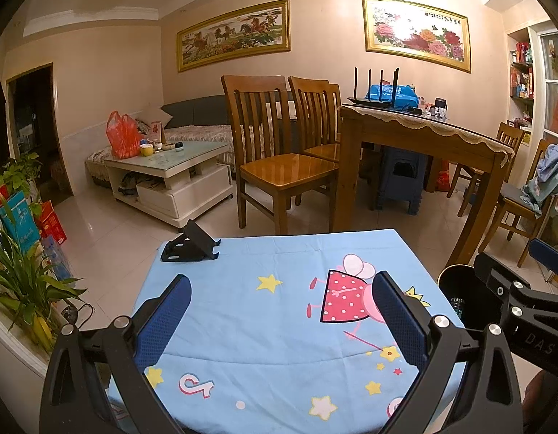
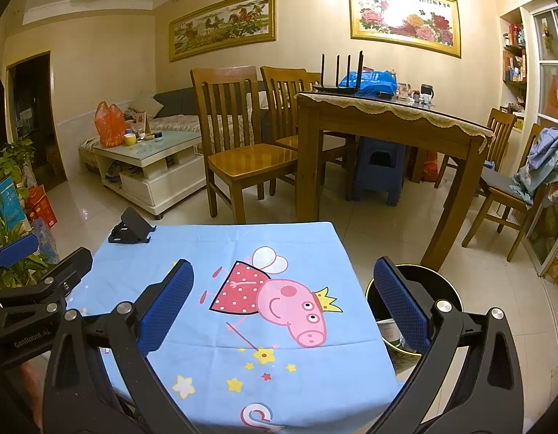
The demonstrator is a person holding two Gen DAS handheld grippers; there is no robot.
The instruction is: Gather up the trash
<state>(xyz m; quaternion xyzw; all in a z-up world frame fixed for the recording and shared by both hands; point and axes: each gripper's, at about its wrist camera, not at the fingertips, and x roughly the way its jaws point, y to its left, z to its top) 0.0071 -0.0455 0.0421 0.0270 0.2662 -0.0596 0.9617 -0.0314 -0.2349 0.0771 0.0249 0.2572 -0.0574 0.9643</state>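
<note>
Up close, both grippers hang over a small table covered by a blue cartoon cloth point(image 1: 279, 311), and both have their jaws wide apart with nothing between the blue pads. The left gripper point(image 1: 280, 296) sits over the middle of the cloth; the right gripper point(image 2: 282, 285) reaches across the cloth's right edge, its right finger above the bin.

That black bin point(image 2: 442, 282) stands on the floor just beside the table's right edge. Inside it, the right wrist view shows a white paper cup point(image 2: 389, 329) with green print, lying against the wall; the left wrist view shows only a dark bottle-like shape with a teal label, too shadowed to name. These are the only pieces of trash in sight, and both lie in the bin.

One black phone stand point(image 1: 190, 242) sits at the cloth's far left corner, close to the edge.

Beyond the far edge lies open white tile floor point(image 2: 177, 213). Past that stand two wooden chairs side by side, the near chair point(image 1: 279, 152) facing this way, against a wooden dining table point(image 1: 423, 133) with a lace runner. Two more chairs sit on its right side, one draped with clothes. A blue plastic stool point(image 2: 378, 166) is under the table, and a router with four antennas point(image 1: 375, 90) on top. A white coffee table point(image 1: 170, 177) at left carries an orange bag point(image 1: 121, 133).
</note>
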